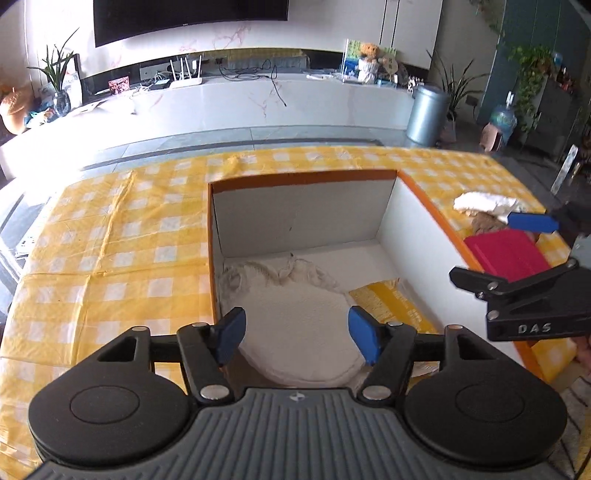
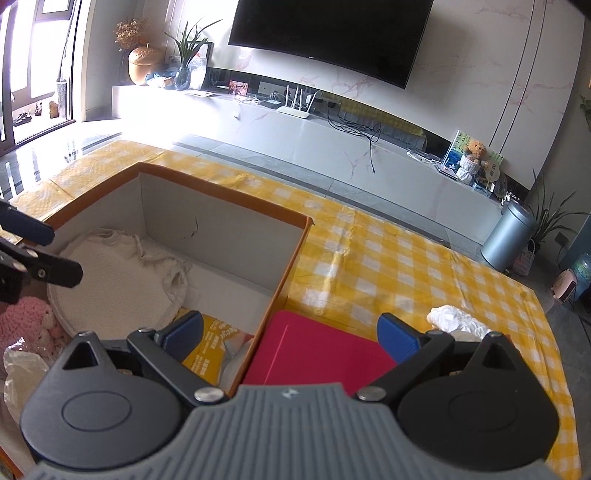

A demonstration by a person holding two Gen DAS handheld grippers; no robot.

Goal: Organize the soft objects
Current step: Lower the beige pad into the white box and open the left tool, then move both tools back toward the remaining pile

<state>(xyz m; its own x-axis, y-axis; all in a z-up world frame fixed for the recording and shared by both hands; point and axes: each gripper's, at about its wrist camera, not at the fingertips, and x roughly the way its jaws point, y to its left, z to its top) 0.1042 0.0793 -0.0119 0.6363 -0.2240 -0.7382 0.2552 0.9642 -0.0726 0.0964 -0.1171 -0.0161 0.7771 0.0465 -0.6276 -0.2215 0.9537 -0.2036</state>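
Observation:
An open orange-rimmed box stands on the yellow checked tablecloth. Inside lie a round white fluffy cushion, a yellow packet and a pink knitted toy. My left gripper is open and empty, above the cushion. A red flat item and a white crumpled cloth lie on the table right of the box. My right gripper is open and empty, straddling the box's right wall above the red item; it also shows in the left wrist view.
Beyond the table stands a long white TV bench with a router and cables, under a wall TV. A grey bin and potted plants stand at the right. A clear plastic bag lies at the box's near left.

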